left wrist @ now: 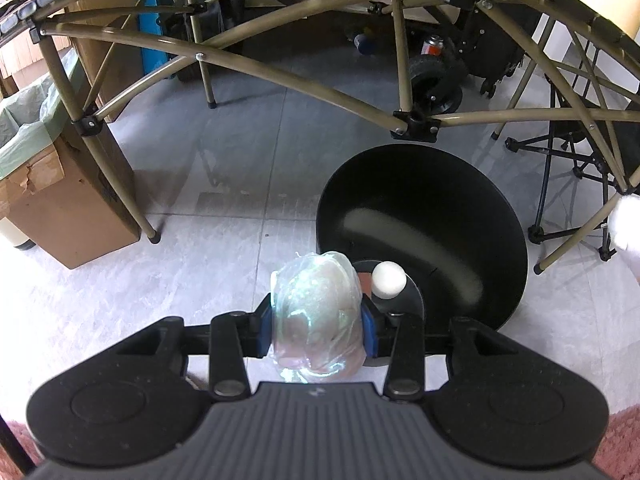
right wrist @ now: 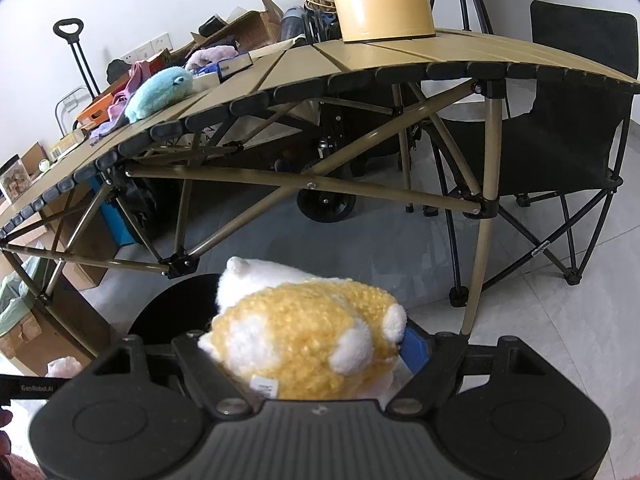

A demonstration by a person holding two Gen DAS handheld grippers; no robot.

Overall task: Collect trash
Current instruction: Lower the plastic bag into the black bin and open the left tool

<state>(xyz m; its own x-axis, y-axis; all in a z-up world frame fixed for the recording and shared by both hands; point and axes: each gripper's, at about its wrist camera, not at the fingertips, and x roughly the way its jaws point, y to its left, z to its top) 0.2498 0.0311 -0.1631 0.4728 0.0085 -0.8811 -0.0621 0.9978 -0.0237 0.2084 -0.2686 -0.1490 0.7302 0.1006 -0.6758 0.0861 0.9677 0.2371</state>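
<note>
While the left gripper (left wrist: 318, 334) clamps a crumpled plastic bag (left wrist: 316, 320) at lower centre, just beside the black bin (left wrist: 420, 224), the right gripper (right wrist: 308, 354) grips a plush toy (right wrist: 304, 336). Delivery is under way; next, carry the bag over the bin's mouth and release.

The floor (left wrist: 224, 160) is of grey tiles, and daylight makes it bright and a little shiny. A folding table (right wrist: 360, 60) with a tan slatted top and crossed tan legs stands in the middle of the room. Behind the table the wall (right wrist: 160, 0) is white and carries some sockets. To the right of the table stands a black folding chair (right wrist: 580, 120). Under the table a black cart wheel (right wrist: 326, 204) shows. At the left end of the table a cardboard box (left wrist: 68, 200) stands on the floor.
</note>
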